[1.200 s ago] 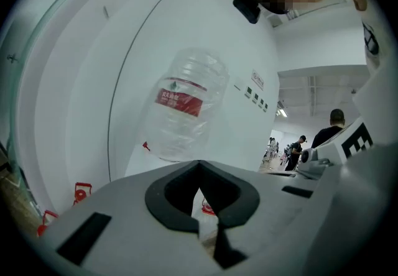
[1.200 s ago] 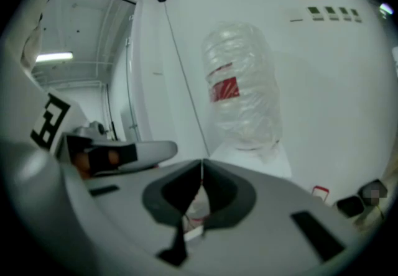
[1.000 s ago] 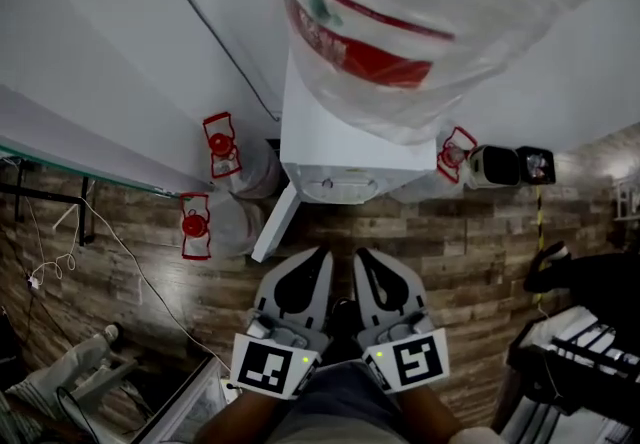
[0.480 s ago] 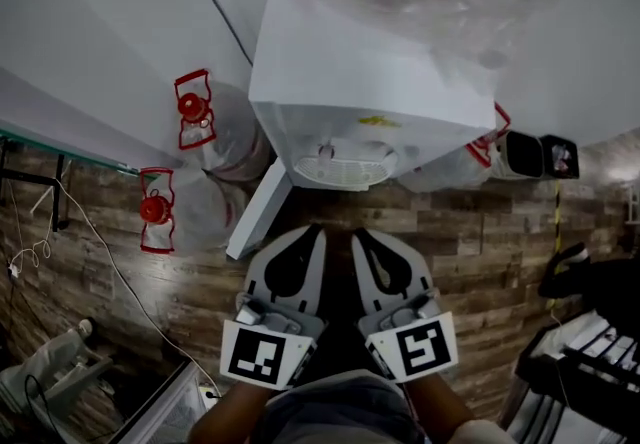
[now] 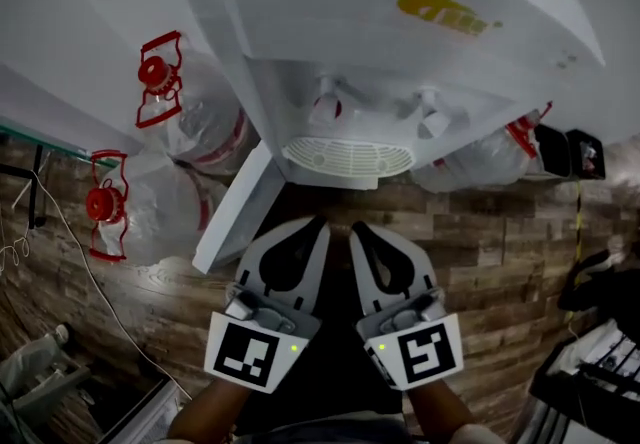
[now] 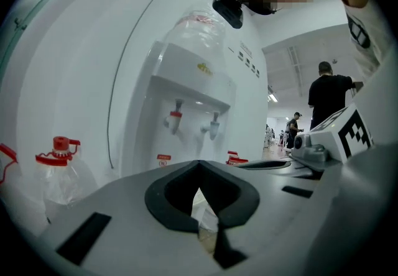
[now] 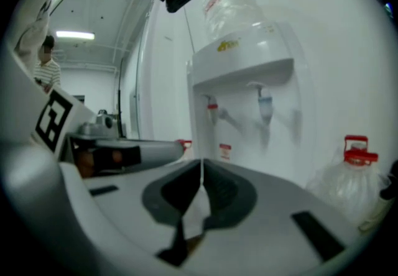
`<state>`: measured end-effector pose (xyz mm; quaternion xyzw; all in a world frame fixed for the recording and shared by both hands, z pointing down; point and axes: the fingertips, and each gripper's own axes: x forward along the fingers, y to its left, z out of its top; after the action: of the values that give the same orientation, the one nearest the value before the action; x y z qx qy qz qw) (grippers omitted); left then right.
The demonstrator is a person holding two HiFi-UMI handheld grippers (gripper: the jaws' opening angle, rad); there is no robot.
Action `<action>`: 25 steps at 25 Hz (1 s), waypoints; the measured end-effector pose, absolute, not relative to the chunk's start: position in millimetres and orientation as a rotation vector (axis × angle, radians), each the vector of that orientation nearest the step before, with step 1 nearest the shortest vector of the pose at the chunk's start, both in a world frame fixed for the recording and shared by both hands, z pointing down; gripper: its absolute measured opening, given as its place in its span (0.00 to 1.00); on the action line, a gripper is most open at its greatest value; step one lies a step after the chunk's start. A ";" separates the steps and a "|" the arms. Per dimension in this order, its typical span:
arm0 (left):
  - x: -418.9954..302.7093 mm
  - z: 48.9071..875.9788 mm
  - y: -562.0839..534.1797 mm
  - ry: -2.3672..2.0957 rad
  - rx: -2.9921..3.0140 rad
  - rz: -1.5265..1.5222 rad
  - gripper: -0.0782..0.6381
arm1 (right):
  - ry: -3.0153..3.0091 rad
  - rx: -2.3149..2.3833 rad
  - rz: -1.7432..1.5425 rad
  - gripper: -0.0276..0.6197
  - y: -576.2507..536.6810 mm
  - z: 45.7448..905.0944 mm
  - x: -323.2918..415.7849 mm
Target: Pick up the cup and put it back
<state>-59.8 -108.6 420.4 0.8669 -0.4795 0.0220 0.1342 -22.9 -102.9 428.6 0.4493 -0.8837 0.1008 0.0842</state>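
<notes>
No cup shows in any view. A white water dispenser (image 5: 400, 52) stands straight ahead, with a red tap (image 5: 325, 107), a second tap (image 5: 432, 122) and a round drip grille (image 5: 348, 155) under them. My left gripper (image 5: 318, 222) and right gripper (image 5: 357, 227) are held side by side, low in front of it, tips pointing at its base. Both are shut with nothing between the jaws. In the left gripper view the left gripper's (image 6: 199, 163) tips meet below the taps (image 6: 176, 120). In the right gripper view the right gripper's (image 7: 202, 161) tips touch too.
Clear water jugs with red handles (image 5: 190, 127) (image 5: 140, 222) lie left of the dispenser, another jug (image 5: 480, 157) at its right. A white panel (image 5: 240, 212) leans at the dispenser's lower left. The floor is wood plank. People stand far off (image 6: 329, 94).
The head view has moved in on the dispenser: the big bottle on top has left the frame and the taps now show. Both grippers stay shut, side by side.
</notes>
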 end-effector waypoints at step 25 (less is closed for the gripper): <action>-50.0 587.3 -181.4 -1.434 2.655 -0.003 0.12 | -2.717 1.239 0.083 0.08 -157.0 584.7 -4.2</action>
<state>-50.0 -181.4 587.3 0.8782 -0.4743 -0.0011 0.0622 -4.2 -157.0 584.7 0.4134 -0.9068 0.0277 0.0773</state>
